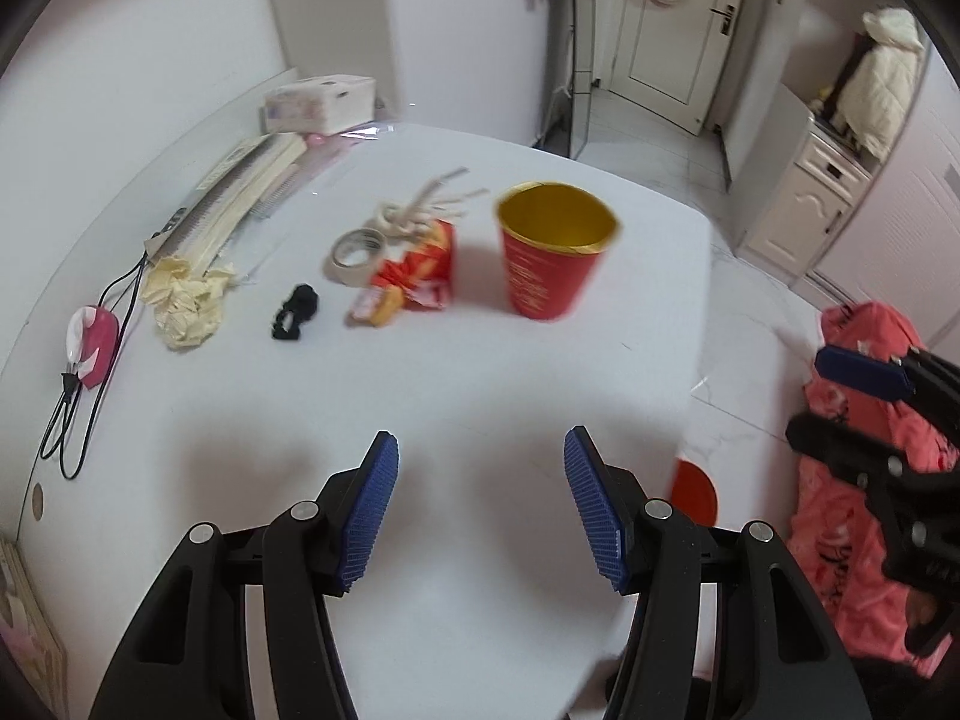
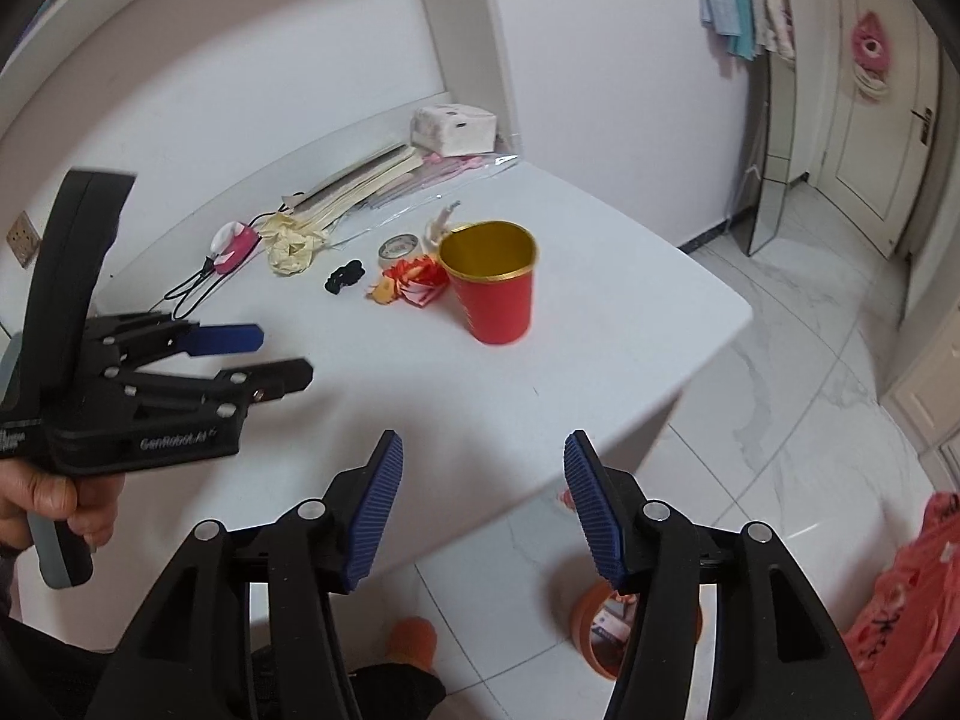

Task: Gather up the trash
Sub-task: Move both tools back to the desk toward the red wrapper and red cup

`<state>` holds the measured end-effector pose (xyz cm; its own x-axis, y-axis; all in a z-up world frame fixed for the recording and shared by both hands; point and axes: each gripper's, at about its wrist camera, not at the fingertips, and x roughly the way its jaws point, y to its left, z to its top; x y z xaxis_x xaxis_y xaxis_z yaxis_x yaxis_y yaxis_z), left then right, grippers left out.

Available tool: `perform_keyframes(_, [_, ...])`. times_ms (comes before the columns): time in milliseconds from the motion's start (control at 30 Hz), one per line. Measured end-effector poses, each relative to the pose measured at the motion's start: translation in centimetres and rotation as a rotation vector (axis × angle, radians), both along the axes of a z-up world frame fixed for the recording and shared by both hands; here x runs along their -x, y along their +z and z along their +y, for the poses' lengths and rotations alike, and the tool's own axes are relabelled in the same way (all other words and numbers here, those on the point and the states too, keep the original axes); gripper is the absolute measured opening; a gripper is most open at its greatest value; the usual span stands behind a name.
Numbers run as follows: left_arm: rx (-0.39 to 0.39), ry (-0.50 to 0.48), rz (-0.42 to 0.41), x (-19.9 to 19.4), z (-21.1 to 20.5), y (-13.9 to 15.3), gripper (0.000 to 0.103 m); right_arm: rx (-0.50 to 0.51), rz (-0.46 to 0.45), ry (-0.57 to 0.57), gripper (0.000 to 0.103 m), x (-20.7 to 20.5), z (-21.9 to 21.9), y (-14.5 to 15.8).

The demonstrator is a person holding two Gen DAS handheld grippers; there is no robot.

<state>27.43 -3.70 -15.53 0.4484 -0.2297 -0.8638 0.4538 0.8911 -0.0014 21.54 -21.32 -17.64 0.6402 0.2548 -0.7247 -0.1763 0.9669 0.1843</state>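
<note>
White table [image 1: 420, 396] holds the trash mid-surface. Red cup [image 1: 555, 252] stands upright, likely light, thin and crushable; I'd pinch its rim gently. Crumpled yellow paper [image 1: 186, 300], red wrapper [image 1: 414, 279] beside the cup: soft, grab the bulk. My left gripper [image 1: 480, 498] and right gripper [image 2: 483, 501] both spread, empty.
</note>
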Motion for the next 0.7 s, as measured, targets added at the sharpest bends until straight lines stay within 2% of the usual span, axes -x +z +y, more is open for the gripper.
perform_keyframes(267, [-0.005,0.009,0.014,-4.7,0.9,-1.4,0.059,0.005,0.01,0.004,0.059,-5.3,1.3,-2.2])
perform_keyframes(300, [-0.011,0.011,0.016,-5.4,0.9,-1.7,0.061,0.014,0.012,0.008,0.059,-6.0,1.4,-2.6])
perform_keyframes(333, [-0.017,0.014,0.014,-6.0,0.8,-1.9,0.07,0.022,0.014,0.009,0.06,-6.5,1.5,-2.8])
perform_keyframes(400, [-0.019,0.019,0.001,-6.9,0.8,-2.1,0.074,0.034,0.012,0.01,0.065,-7.8,1.6,-3.4])
perform_keyframes(700, [-0.011,-0.005,0.036,-9.8,-0.6,-3.9,0.074,0.064,0.0,0.037,0.075,-12.3,2.2,-4.9])
